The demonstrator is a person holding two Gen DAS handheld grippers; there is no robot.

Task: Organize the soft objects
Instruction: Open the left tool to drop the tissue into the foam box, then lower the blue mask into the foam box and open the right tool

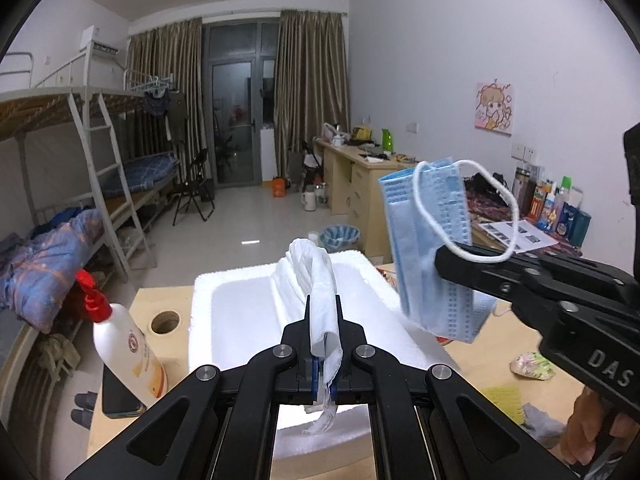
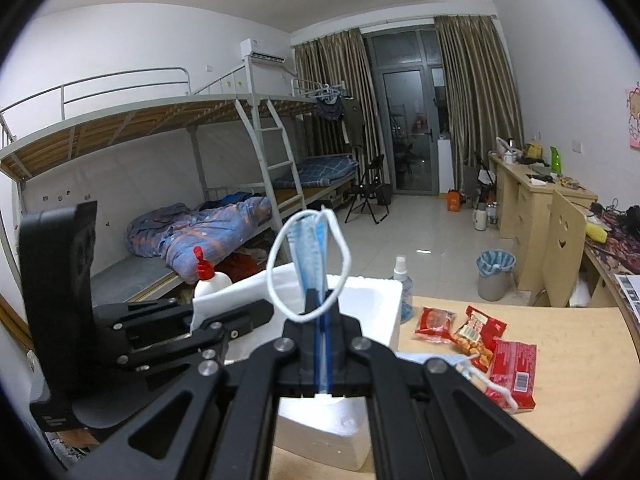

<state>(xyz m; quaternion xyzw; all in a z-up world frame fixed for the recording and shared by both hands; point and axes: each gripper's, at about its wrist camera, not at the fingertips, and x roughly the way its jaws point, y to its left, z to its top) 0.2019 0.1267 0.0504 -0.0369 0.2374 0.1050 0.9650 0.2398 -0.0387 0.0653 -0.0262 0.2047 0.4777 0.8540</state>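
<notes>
**Both loads above the box**

While clamped shut, left gripper (image 1: 323,320) pinching white cloth (image 1: 316,280), right gripper (image 2: 322,312) pinching blue face mask (image 1: 430,240); both hanging directly over white foam box (image 1: 240,300), long axes vertical, mask rightward of cloth.

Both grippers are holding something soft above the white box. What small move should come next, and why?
Probably lower the left gripper a little and open it. It is shut on the white cloth, which hangs over the open foam box, so the cloth should fall inside. The right gripper, shut on the blue mask, can follow.
</notes>
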